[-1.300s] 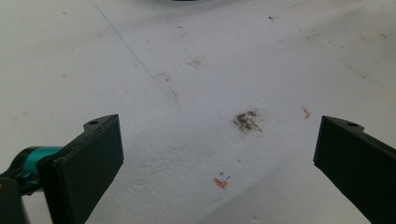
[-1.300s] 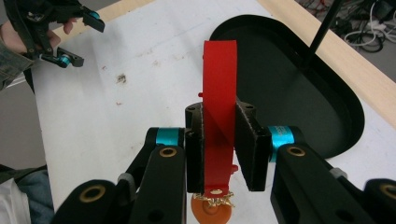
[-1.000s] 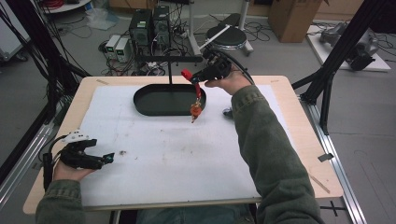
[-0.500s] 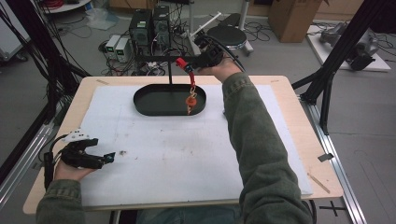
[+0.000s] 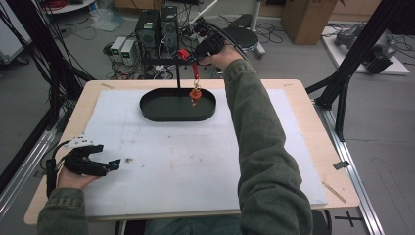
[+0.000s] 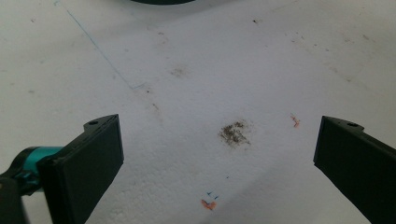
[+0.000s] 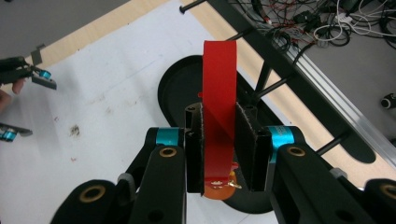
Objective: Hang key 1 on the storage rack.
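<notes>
My right gripper (image 5: 188, 54) is raised over the far edge of the table, shut on a red ribbon (image 5: 196, 72). An orange and gold pendant (image 5: 195, 95) hangs from the ribbon above the black oval tray (image 5: 156, 111). In the right gripper view the ribbon (image 7: 219, 79) stands up between the pads of my right gripper (image 7: 219, 149), and the pendant (image 7: 219, 187) dangles below them. A black stand (image 5: 178, 77) with a crossbar rises from the tray, close beside the gripper. My left gripper (image 5: 107, 155) rests open on the white mat (image 6: 224, 70) at the near left, holding nothing.
The white mat (image 5: 195, 161) covers most of the wooden table (image 5: 313, 98). Computers and cables (image 5: 156, 29) lie on the floor beyond the far edge. Black frame posts (image 5: 342, 83) stand at the table's right and left sides.
My right gripper has carried the ribbon and pendant farther back, up and slightly left, next to the stand's crossbar. The left gripper has stayed where it was.
</notes>
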{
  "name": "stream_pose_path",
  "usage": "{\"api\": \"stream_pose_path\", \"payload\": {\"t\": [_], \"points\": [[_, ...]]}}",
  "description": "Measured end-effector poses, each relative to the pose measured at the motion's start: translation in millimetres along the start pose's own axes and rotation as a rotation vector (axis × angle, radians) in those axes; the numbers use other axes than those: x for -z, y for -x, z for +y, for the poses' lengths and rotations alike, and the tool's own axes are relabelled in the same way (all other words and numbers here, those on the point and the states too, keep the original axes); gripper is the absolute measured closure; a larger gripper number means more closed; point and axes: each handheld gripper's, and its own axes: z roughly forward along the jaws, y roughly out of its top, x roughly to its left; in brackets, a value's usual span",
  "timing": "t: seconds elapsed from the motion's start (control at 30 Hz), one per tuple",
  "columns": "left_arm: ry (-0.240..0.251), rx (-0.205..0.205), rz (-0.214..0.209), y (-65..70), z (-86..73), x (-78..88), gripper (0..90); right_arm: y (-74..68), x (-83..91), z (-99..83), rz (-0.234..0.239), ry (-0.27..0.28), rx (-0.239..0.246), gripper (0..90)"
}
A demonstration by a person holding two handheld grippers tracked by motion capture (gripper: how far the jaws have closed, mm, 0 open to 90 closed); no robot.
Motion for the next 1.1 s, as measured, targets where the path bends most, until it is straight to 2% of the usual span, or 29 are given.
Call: {"api": "stream_pose_path", "payload": {"t": [0.03, 0.07, 0.1, 0.13, 0.2, 0.23, 0.3, 0.4, 0.47, 0.5, 0.53, 0.57, 0.63, 0.73, 0.77, 1.03, 1.1], "points": [[0.001, 0.0, -0.001, 0.1, 0.0, 0.0, 2.0, 0.0, 0.0, 0.0, 0.0, 0.0, 0.0, 74.6], [0.0, -0.004, -0.004, 0.0, 0.1, 0.2, 2.0, 4.3, -2.4, 1.1, 0.0, 0.008, -0.03, 74.6], [0.001, -0.004, -0.005, 0.2, 0.2, 0.2, 2.0, 4.3, -2.4, 1.1, 0.0, 0.008, -0.03, 74.6], [0.002, -0.004, -0.005, 0.2, 0.3, 0.0, 2.0, 8.1, -5.0, 1.6, 0.008, 0.03, -0.055, 74.6], [0.003, 0.0, -0.005, -0.3, 0.2, -0.6, 2.0, 9.1, -6.1, 2.4, 0.012, 0.04, -0.071, 74.6], [0.002, 0.002, -0.006, -0.3, 0.2, -0.6, 2.0, 11.1, -9.3, 4.4, 0.018, 0.065, -0.079, 74.6], [0.003, 0.002, -0.008, -1.0, 0.2, -1.1, 2.0, 12.4, -10.6, 5.8, 0.014, 0.065, -0.076, 74.6], [-0.001, 0.004, -0.008, -0.9, 0.0, -2.1, 2.0, 15.3, -15.6, 10.0, -0.017, 0.047, -0.084, 74.6], [0.0, 0.004, -0.009, -1.0, 0.1, -1.9, 2.0, 17.6, -20.4, 16.0, -0.063, 0.023, -0.088, 74.6], [0.0, 0.004, -0.01, -1.3, 0.1, -1.8, 2.0, 17.6, -20.4, 16.0, -0.063, 0.023, -0.088, 74.6], [-0.002, 0.003, -0.005, -1.2, -0.1, -2.1, 2.0, 17.1, -24.9, 20.3, -0.093, 0.01, -0.088, 74.6], [-0.002, 0.003, -0.005, -1.2, -0.1, -2.1, 2.0, 16.9, -26.7, 22.2, -0.103, 0.007, -0.087, 74.6], [-0.004, 0.0, -0.005, -0.7, 0.0, -2.2, 2.0, 17.1, -28.1, 24.0, -0.106, 0.012, -0.092, 74.6], [-0.004, 0.0, -0.006, -1.0, 0.0, -2.3, 2.0, 17.5, -31.8, 28.2, -0.117, 0.058, -0.089, 74.6], [-0.004, 0.0, -0.005, -1.4, 0.0, -2.3, 2.0, 17.5, -31.8, 28.2, -0.117, 0.058, -0.089, 74.6], [-0.005, 0.002, -0.007, -1.6, 0.0, -3.5, 2.0, 21.7, -41.9, 30.7, -0.109, 0.09, -0.118, 74.6], [-0.006, 0.002, -0.007, -2.1, -0.1, -3.5, 2.0, 23.5, -44.0, 31.2, -0.091, 0.122, -0.128, 74.6]]}}
